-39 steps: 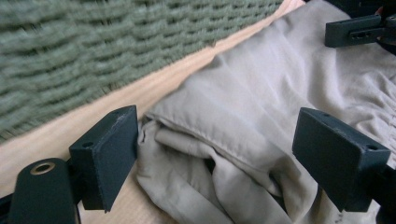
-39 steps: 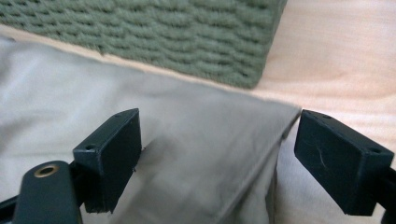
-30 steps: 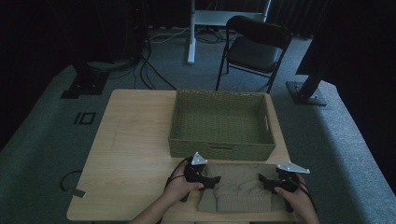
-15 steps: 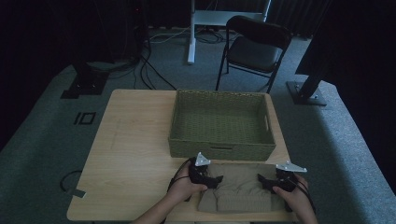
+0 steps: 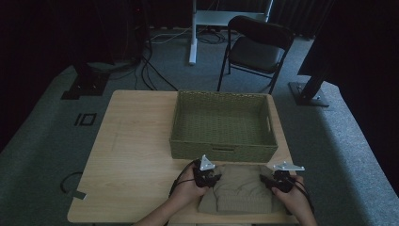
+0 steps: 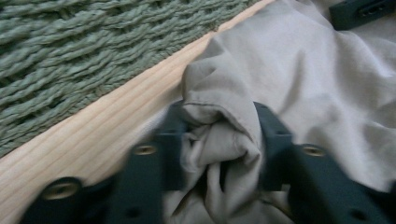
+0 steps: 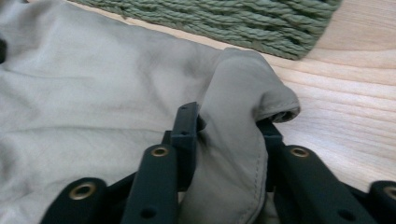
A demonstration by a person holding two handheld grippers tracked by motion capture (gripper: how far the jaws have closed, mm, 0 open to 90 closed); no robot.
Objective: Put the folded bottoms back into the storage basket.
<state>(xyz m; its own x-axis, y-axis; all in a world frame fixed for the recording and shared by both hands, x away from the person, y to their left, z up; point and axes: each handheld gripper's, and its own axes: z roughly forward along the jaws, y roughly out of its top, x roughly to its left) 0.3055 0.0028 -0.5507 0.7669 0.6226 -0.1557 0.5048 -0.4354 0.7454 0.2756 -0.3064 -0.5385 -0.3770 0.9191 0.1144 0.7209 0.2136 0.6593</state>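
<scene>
Cloth [image 5: 242, 188] lies at the near edge of the pale wooden surface [image 5: 136, 141], before the woven basket [image 5: 223, 125], each hand-held gripper [image 5: 210, 178] [image 5: 269, 181] clamped on a corner, a folding chair [image 5: 256, 49] on the dim carpet beyond.

A green woven basket [image 5: 224, 123] sits on the wooden worktop [image 5: 131, 155], right of centre. A black folding chair [image 5: 256, 49] stands on the floor at one o'clock beyond the worktop.
</scene>
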